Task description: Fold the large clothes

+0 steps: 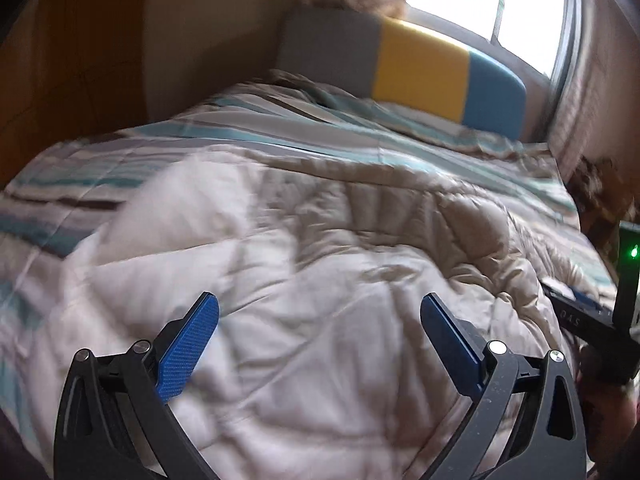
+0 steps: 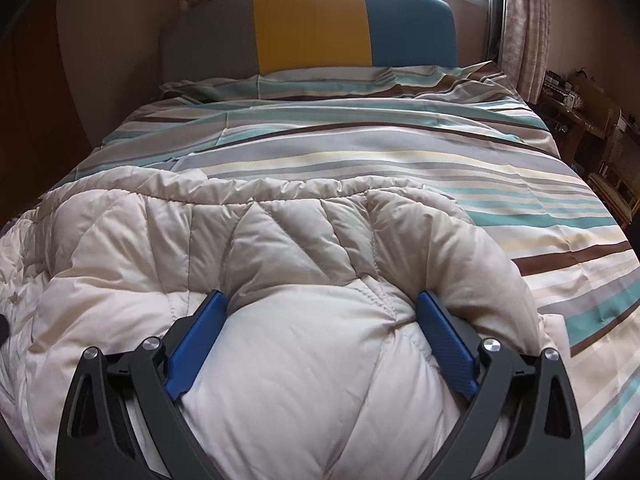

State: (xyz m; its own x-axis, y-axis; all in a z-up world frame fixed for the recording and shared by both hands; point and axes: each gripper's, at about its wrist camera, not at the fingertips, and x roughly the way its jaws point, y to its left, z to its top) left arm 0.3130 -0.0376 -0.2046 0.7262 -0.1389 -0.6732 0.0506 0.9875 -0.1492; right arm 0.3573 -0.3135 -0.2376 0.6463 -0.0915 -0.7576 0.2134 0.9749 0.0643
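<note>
A cream quilted puffer garment [image 2: 280, 248] lies bunched on the near part of a striped bed; it also shows in the left wrist view [image 1: 320, 248], which is blurred. My left gripper [image 1: 320, 312] is open just above the garment, its blue pads holding nothing. My right gripper [image 2: 322, 304] is open with its blue fingers [image 2: 200, 336] pressed down on either side of a puffy bulge of the garment. The jaws stand wide apart and do not pinch it. The right gripper's body [image 1: 592, 312] shows at the right edge of the left wrist view.
The bed has a striped teal, brown and cream cover [image 2: 400, 148] and a grey, yellow and blue headboard [image 2: 312, 24] under a bright window. Wooden furniture and a chair [image 2: 612, 160] stand to the right. A brown wall or wardrobe [image 1: 80, 60] is on the left.
</note>
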